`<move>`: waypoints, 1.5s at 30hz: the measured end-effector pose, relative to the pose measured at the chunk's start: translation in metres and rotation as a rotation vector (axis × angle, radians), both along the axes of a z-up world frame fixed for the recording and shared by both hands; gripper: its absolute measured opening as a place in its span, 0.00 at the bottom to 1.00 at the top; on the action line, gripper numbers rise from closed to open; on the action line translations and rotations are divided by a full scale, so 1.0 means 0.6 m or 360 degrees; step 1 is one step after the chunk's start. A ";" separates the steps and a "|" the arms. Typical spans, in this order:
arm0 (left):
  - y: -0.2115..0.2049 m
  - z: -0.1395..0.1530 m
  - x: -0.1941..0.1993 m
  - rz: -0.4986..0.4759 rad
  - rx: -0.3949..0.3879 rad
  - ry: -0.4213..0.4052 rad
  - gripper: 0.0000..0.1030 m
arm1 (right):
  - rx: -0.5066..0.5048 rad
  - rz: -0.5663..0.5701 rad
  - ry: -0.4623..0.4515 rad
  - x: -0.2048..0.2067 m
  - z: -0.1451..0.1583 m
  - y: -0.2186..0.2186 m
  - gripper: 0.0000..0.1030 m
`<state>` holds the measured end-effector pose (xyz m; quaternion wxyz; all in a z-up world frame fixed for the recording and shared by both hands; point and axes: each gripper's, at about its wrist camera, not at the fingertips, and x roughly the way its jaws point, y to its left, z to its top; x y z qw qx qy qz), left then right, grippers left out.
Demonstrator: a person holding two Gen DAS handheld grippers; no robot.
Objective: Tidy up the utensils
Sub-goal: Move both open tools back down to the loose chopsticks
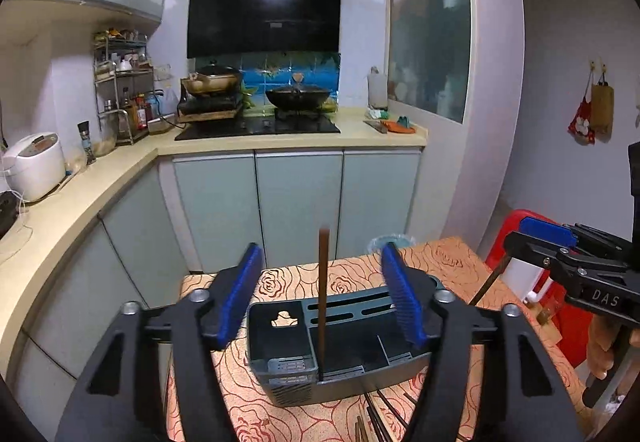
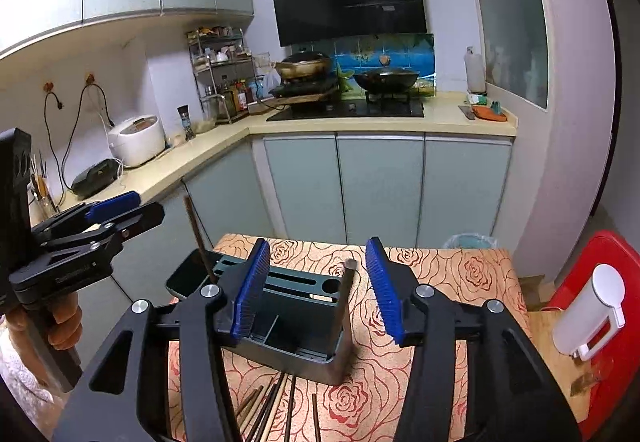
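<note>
A grey-blue utensil holder (image 1: 344, 346) with several compartments stands on the rose-patterned table (image 1: 288, 282). One brown chopstick (image 1: 322, 302) stands upright in it; a second (image 2: 347, 306) leans in its right end. My left gripper (image 1: 320, 298) is open above the holder with the upright chopstick between its pads, not touching. My right gripper (image 2: 316, 282) is open and empty over the holder (image 2: 276, 326). Several loose chopsticks (image 2: 276, 410) lie on the table in front of the holder. Each gripper shows in the other's view: the right (image 1: 532, 234), the left (image 2: 120, 205).
A red stool (image 2: 600, 322) with a white dispenser (image 2: 588, 314) stands right of the table. A bin (image 2: 468, 242) sits behind the table. Kitchen cabinets, a counter with a rice cooker (image 2: 136, 139), and a stove with pans (image 2: 384, 79) lie beyond.
</note>
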<state>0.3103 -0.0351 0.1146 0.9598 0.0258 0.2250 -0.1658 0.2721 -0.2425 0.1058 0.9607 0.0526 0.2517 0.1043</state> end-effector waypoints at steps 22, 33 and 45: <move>0.092 -0.097 -0.189 0.0036 -0.0041 0.0079 0.79 | -0.0121 -0.0050 -0.0158 -0.175 -0.021 -0.035 0.62; 0.119 -0.220 -0.302 0.0069 0.0034 0.0237 0.79 | -0.0184 -0.0092 0.0041 -0.279 -0.179 -0.049 0.62; 0.105 -0.313 -0.386 -0.0012 0.0170 0.0352 0.79 | -0.0151 -0.0074 0.0225 -0.350 -0.301 -0.040 0.62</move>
